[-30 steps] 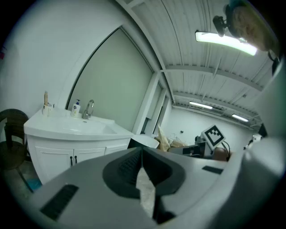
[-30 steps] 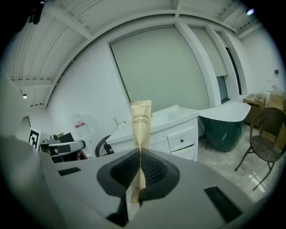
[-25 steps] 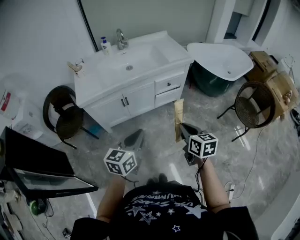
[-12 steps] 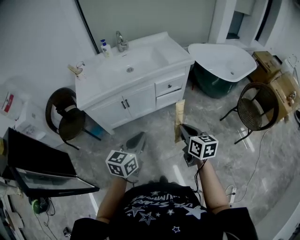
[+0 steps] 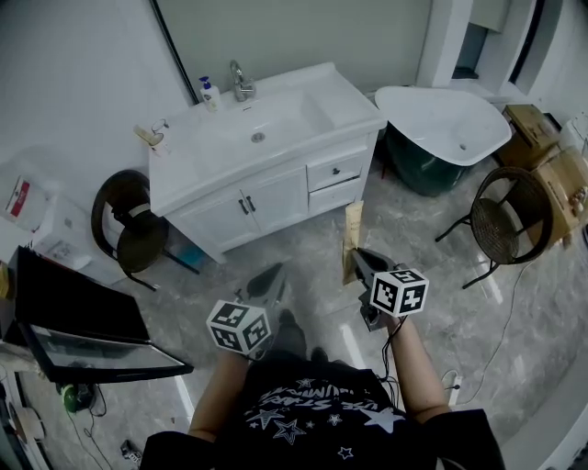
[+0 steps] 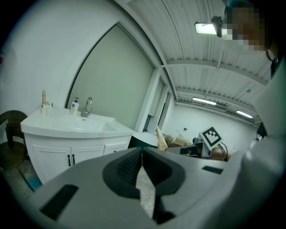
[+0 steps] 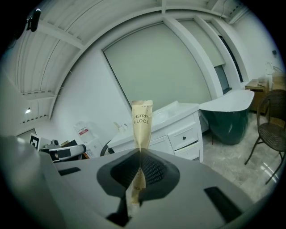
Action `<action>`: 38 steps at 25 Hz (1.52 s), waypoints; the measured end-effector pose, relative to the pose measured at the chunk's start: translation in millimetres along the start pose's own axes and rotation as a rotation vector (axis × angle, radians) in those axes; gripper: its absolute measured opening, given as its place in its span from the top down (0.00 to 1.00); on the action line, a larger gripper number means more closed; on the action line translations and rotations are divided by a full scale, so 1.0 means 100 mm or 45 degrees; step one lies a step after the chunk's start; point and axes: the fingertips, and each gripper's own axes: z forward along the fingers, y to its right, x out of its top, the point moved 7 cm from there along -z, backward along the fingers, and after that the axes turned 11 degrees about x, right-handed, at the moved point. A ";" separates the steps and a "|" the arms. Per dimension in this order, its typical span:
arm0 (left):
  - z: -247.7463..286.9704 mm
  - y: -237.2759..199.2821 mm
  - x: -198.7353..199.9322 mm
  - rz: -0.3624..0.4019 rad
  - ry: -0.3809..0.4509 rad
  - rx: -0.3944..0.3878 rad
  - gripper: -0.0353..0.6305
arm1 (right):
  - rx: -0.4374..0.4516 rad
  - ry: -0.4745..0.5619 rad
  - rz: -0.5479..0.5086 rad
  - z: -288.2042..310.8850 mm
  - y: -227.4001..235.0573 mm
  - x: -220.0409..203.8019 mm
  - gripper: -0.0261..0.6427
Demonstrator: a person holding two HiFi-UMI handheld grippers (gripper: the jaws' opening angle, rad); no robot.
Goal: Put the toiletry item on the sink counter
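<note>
The toothbrush packet (image 7: 142, 123), a slim tan paper sleeve printed TOOTH BRUSH, stands upright in the right gripper (image 7: 140, 152), whose jaws are pressed onto its lower part; its top rises well above them. In the head view the packet (image 5: 352, 240) is held out over the floor (image 5: 303, 240), well apart from the sink counter (image 5: 354, 99) ahead.

The left gripper (image 6: 142, 153) has its jaws closed together with nothing between them; in the head view it (image 5: 274, 273) hangs beside the right gripper (image 5: 359, 259), both low in front of the person.

The counter is white with a sunken basin (image 5: 259, 128); a faucet (image 5: 239, 81) stands at its back edge with a soap bottle (image 5: 209, 92) just beside it, and a small holder (image 5: 152, 134) sits at the left corner. Below are white cabinet doors (image 5: 246, 204) and drawers (image 5: 336, 172); a large mirror (image 5: 294, 27) rises behind.

The floor is glossy grey marbled tile. To the right of the counter stands a white bathtub (image 5: 446, 115) with a dark green outside; near it are a wicker chair (image 5: 507, 220) and cardboard boxes (image 5: 542, 151). A dark round chair (image 5: 129, 225) stands left of the cabinet; a black screen (image 5: 78, 317) lies further left.
</note>
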 end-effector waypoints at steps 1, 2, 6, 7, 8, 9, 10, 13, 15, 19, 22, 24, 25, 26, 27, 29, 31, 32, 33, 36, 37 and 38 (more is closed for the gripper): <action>0.03 -0.03 0.00 -0.005 0.001 0.001 0.91 | 0.001 -0.006 -0.005 0.03 0.01 0.00 0.93; 0.06 -0.06 0.01 -0.008 0.001 0.002 0.91 | -0.001 -0.014 -0.012 0.06 0.03 0.01 0.93; 0.24 -0.21 0.02 -0.029 -0.005 0.000 0.91 | -0.035 -0.039 -0.027 0.17 0.14 0.06 0.93; 0.30 -0.25 0.02 -0.039 -0.008 -0.004 0.91 | -0.045 -0.041 -0.023 0.19 0.17 0.08 0.93; 0.37 -0.30 0.02 -0.051 -0.013 -0.010 0.91 | -0.056 -0.042 -0.018 0.22 0.21 0.10 0.93; 0.44 -0.34 0.03 -0.061 -0.018 -0.016 0.91 | -0.067 -0.045 -0.013 0.26 0.25 0.12 0.93; 0.51 -0.38 0.04 -0.068 -0.024 -0.023 0.91 | -0.078 -0.048 -0.008 0.30 0.30 0.15 0.93; 0.75 -0.50 0.13 -0.068 -0.031 -0.049 0.91 | -0.109 -0.051 0.002 0.47 0.43 0.27 0.93; 0.92 -0.60 0.22 -0.060 -0.027 -0.064 0.91 | -0.123 -0.046 0.001 0.62 0.52 0.38 0.93; 1.28 -0.91 0.39 -0.068 -0.035 -0.085 0.91 | -0.138 -0.045 0.009 1.01 0.68 0.57 0.93; 1.53 -1.11 0.51 -0.071 -0.052 -0.095 0.91 | -0.160 -0.054 0.031 1.26 0.81 0.67 0.93; 1.69 -1.24 0.61 -0.073 -0.060 -0.104 0.91 | -0.176 -0.060 0.046 1.40 0.89 0.75 0.93; 1.77 -1.29 0.66 -0.074 -0.064 -0.109 0.91 | -0.184 -0.064 0.052 1.47 0.92 0.80 0.93; 1.84 -1.35 0.70 -0.075 -0.068 -0.115 0.91 | -0.193 -0.067 0.056 1.54 0.96 0.84 0.93; 1.91 -1.42 0.74 -0.077 -0.075 -0.120 0.91 | -0.203 -0.069 0.062 1.61 0.99 0.89 0.93; 2.04 -1.53 0.80 -0.085 -0.091 -0.132 0.91 | -0.219 -0.073 0.072 1.75 1.05 0.98 0.93; 2.16 -1.65 0.84 -0.094 -0.108 -0.143 0.91 | -0.235 -0.079 0.078 1.88 1.09 1.06 0.93; 2.21 -1.70 0.86 -0.096 -0.116 -0.148 0.91 | -0.241 -0.081 0.079 1.95 1.12 1.10 0.93; 2.27 -1.76 0.89 -0.096 -0.121 -0.153 0.91 | -0.246 -0.082 0.081 2.02 1.14 1.14 0.93; 2.43 -1.98 0.99 -0.104 -0.123 -0.159 0.91 | -0.266 -0.082 0.084 2.23 1.20 1.26 0.93; 2.48 -2.06 1.03 -0.111 -0.121 -0.157 0.91 | -0.273 -0.082 0.083 2.30 1.20 1.30 0.93; 2.53 -2.15 1.08 -0.119 -0.118 -0.155 0.91 | -0.278 -0.082 0.081 2.37 1.21 1.34 0.93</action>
